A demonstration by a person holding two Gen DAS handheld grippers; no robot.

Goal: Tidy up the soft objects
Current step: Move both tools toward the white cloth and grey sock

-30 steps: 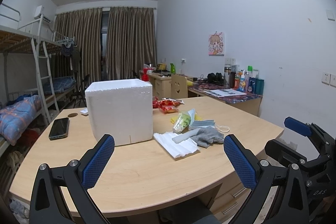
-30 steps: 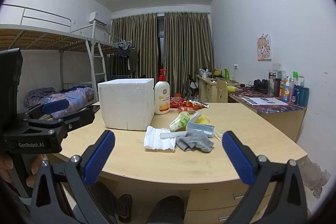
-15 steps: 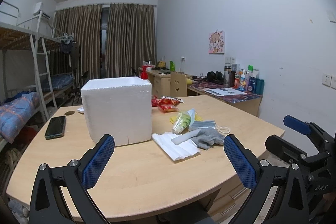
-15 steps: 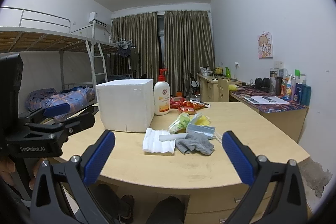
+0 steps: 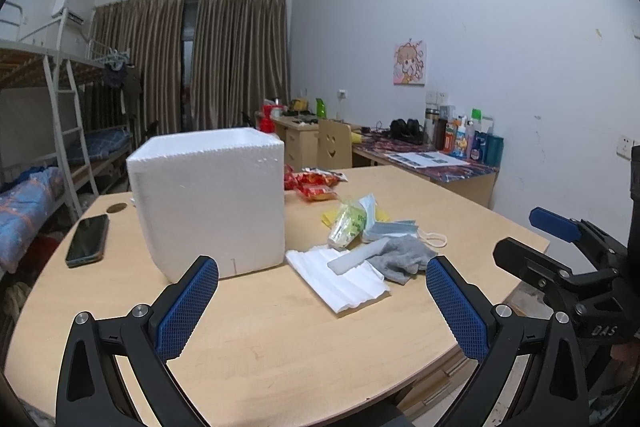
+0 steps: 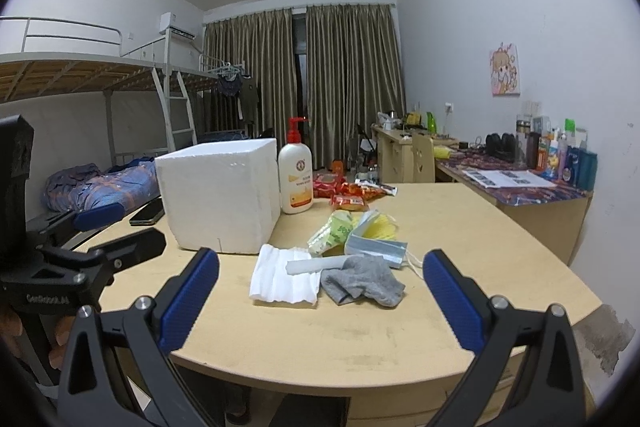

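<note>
Grey sock (image 6: 362, 285) crumpled, lies on counter (image 6: 360, 343) at 12 o'clock from right tongs (image 6: 320, 299). White folded cloth (image 6: 284, 281) touches sock at its 9 o'clock; white tube (image 6: 306, 265) rests across both. Face masks (image 6: 376, 249) just behind sock. White foam box (image 6: 218, 195) stands at 10 o'clock.

Left tongs (image 5: 322, 307) spread wide, hold nothing, hover above near counter edge, pointing at cloth. Right tongs spread wide too, hold nothing, level, aimed at sock.
</note>
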